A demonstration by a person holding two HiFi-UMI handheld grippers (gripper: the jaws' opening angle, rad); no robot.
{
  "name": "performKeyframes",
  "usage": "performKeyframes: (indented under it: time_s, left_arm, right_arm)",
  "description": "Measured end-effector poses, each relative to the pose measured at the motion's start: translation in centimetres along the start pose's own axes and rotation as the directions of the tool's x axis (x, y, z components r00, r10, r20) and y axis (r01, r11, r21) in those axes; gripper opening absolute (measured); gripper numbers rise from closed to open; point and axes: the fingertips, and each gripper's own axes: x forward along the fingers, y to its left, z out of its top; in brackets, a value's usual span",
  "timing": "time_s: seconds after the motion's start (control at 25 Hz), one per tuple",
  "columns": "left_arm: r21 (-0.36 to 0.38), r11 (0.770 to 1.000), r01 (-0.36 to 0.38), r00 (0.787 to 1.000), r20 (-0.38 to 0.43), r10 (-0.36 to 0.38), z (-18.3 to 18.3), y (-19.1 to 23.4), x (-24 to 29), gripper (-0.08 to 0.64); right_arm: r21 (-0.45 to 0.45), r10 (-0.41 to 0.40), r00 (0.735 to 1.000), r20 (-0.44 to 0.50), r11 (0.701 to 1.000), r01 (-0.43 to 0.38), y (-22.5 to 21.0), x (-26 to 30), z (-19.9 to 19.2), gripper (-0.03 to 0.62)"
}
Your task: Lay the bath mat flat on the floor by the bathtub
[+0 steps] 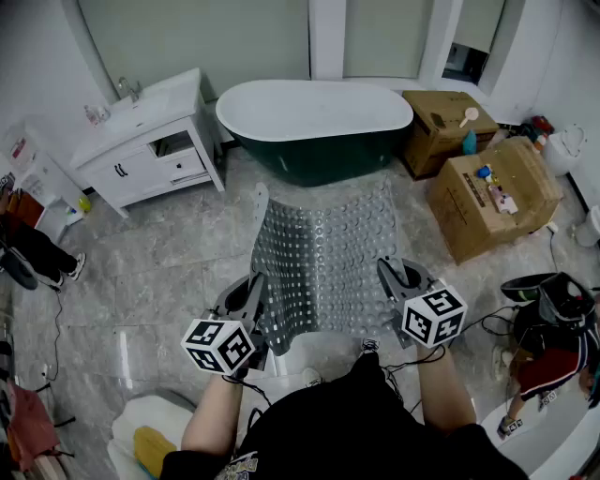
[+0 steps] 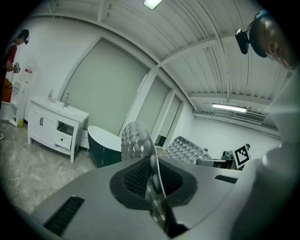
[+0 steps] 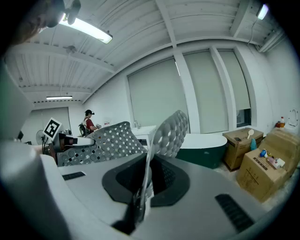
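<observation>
- My room is evenly bright. The light falls from above: a ceiling strip light point(image 3: 86, 29) in the right gripper view, a ceiling panel point(image 2: 152, 3) and a wall-side tube point(image 2: 232, 108) in the left gripper view.
- In my head view the floor point(image 1: 169, 272) shows a pale streak of glare at my left, and shadows are soft and faint.
- The bath mat point(image 1: 328, 253) glints with small highlights.
- Both gripper views are fisheye: beams and walls bend, and the corners go black.
- Near the lens, my left tongs point(image 2: 157, 197) and right tongs point(image 3: 139, 201) look shaded and out of focus, while the far room is sharper.
</observation>
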Motion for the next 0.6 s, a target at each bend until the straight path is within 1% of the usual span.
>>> performKeyframes:
  time_s: [0.24, 0.6]
  left_arm:
    - [0.0, 1.0, 0.0, 1.0, -0.002, 0.0, -0.3, -0.3, 0.1, 0.026]
    - [-0.005, 1.0, 0.005, 1.0, -0.004, -0.005, -0.4, -1.2, 1.0, 0.026]
  right_arm:
    - [0.008, 0.015, 1.0, 0.011, 1.0, -0.015, -0.2, -0.3, 0.0, 0.031]
    - [0.013, 0.017, 1.0, 0.008, 1.0, -0.017, -1.4, -0.6, 0.2, 0.031]
